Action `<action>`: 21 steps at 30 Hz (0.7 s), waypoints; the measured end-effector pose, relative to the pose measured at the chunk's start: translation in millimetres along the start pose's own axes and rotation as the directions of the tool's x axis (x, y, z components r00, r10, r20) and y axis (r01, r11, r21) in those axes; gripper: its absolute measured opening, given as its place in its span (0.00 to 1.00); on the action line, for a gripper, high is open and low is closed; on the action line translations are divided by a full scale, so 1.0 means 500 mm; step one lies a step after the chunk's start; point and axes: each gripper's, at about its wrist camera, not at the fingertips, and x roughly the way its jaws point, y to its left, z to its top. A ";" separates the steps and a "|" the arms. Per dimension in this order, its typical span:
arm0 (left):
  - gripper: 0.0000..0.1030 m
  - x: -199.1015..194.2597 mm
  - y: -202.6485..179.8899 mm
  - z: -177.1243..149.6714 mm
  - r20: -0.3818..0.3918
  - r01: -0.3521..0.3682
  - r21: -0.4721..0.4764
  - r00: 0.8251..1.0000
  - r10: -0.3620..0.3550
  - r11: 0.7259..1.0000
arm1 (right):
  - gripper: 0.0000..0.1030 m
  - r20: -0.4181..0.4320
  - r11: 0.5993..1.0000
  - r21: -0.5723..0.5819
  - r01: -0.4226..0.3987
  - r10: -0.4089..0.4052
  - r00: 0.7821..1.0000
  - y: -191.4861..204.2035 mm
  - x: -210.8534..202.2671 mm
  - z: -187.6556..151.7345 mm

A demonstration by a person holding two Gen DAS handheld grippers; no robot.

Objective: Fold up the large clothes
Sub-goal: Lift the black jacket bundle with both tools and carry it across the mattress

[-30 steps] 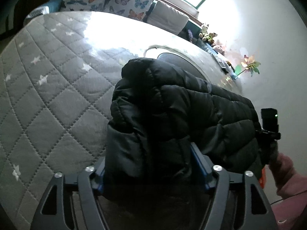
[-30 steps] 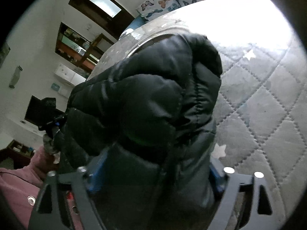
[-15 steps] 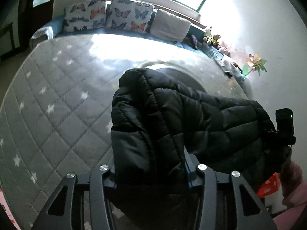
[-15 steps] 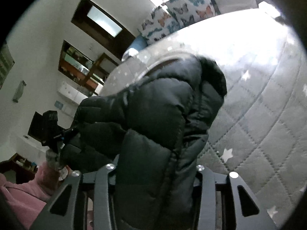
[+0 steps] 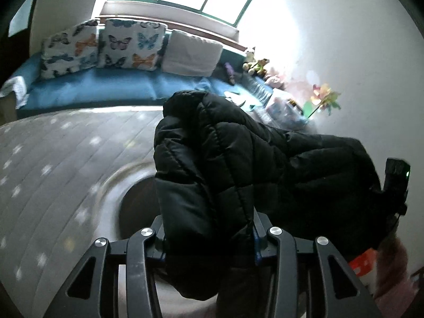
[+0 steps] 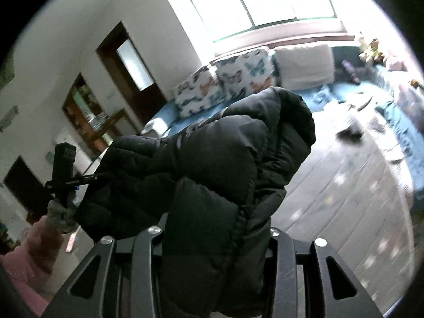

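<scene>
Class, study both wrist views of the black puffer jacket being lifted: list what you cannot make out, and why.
- Left tongs tips: left wrist view, buried in the black puffer jacket.
- Right tongs tips: right wrist view, likewise covered by the jacket.
- Jacket's lower part: cut off by the bottom edges.
- Grey quilt pattern: motion-blurred.

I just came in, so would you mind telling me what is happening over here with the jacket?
A person is working on folding a black puffer jacket with a handheld gripper in each hand. The left gripper and the right gripper are each clamped on a bunch of the quilted fabric, so the jacket hangs between them above the grey quilted bed. It is bunched, not yet folded. A pink sleeve shows behind the left gripper.
</scene>
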 end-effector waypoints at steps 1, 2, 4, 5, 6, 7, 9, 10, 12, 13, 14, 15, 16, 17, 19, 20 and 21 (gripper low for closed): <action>0.44 0.025 -0.011 0.031 -0.001 0.009 -0.002 1.000 -0.009 1.000 | 0.41 0.008 1.000 0.001 0.014 -0.014 1.000 -0.014 0.004 0.015; 0.44 0.057 -0.021 0.065 -0.002 0.018 0.006 1.000 -0.018 1.000 | 0.41 0.015 0.999 -0.002 0.038 -0.038 0.999 -0.033 0.008 0.032; 0.44 0.113 -0.040 0.123 -0.008 0.036 -0.001 0.999 -0.036 0.999 | 0.41 0.027 0.998 -0.001 0.061 -0.061 0.998 -0.062 0.009 0.052; 0.44 0.146 -0.052 0.153 -0.010 0.041 0.002 0.999 -0.041 0.999 | 0.41 0.033 0.997 -0.009 0.078 -0.078 0.996 -0.077 0.014 0.065; 0.44 0.168 -0.057 0.172 -0.010 0.045 -0.002 0.999 -0.045 0.999 | 0.41 0.038 0.995 -0.001 0.097 -0.096 0.995 -0.094 0.022 0.074; 0.44 0.198 -0.062 0.193 -0.014 0.051 -0.003 0.999 -0.051 0.999 | 0.41 0.038 0.994 0.007 0.105 -0.106 0.994 -0.113 0.032 0.081; 0.44 0.258 -0.068 0.232 -0.033 0.050 -0.004 0.998 -0.050 0.999 | 0.41 0.031 0.991 0.027 0.130 -0.131 0.991 -0.143 0.052 0.087; 0.44 0.287 -0.069 0.243 -0.047 0.046 -0.002 0.998 -0.046 0.999 | 0.41 0.024 0.989 0.042 0.138 -0.139 0.990 -0.163 0.066 0.087; 0.44 0.342 -0.063 0.255 -0.075 0.019 0.006 0.997 -0.018 1.000 | 0.42 -0.002 0.984 0.088 0.153 -0.154 0.988 -0.206 0.080 0.080; 0.44 0.362 -0.062 0.254 -0.086 0.012 0.004 0.996 -0.012 1.000 | 0.42 -0.025 0.980 0.104 0.167 -0.166 0.986 -0.225 0.099 0.069; 0.44 0.386 -0.056 0.253 -0.105 -0.003 0.007 0.994 0.003 1.000 | 0.43 -0.049 0.974 0.113 0.194 -0.189 0.981 -0.238 0.116 0.058; 0.45 0.406 -0.047 0.250 -0.119 -0.015 0.004 0.993 0.015 1.000 | 0.45 -0.063 0.971 0.119 0.208 -0.202 0.977 -0.250 0.126 0.052; 0.46 0.413 -0.037 0.236 -0.127 -0.022 -0.003 0.992 0.021 1.000 | 0.47 -0.076 0.967 0.117 0.227 -0.219 0.973 -0.262 0.132 0.047; 0.46 0.430 -0.027 0.237 -0.142 -0.027 -0.018 0.990 0.024 0.999 | 0.49 -0.094 0.960 0.119 0.254 -0.244 0.965 -0.275 0.142 0.038; 0.51 0.450 -0.005 0.231 -0.159 -0.038 -0.035 0.987 0.032 0.999 | 0.54 -0.132 0.949 0.169 0.266 -0.245 0.960 -0.306 0.155 0.033; 0.52 0.454 0.009 0.220 -0.167 -0.048 -0.036 0.985 0.041 0.998 | 0.57 -0.153 0.942 0.170 0.289 -0.264 0.952 -0.314 0.161 0.027; 0.55 0.463 0.017 0.214 -0.180 -0.066 -0.033 0.982 0.059 0.997 | 0.61 -0.173 0.936 0.148 0.319 -0.293 0.940 -0.316 0.168 0.022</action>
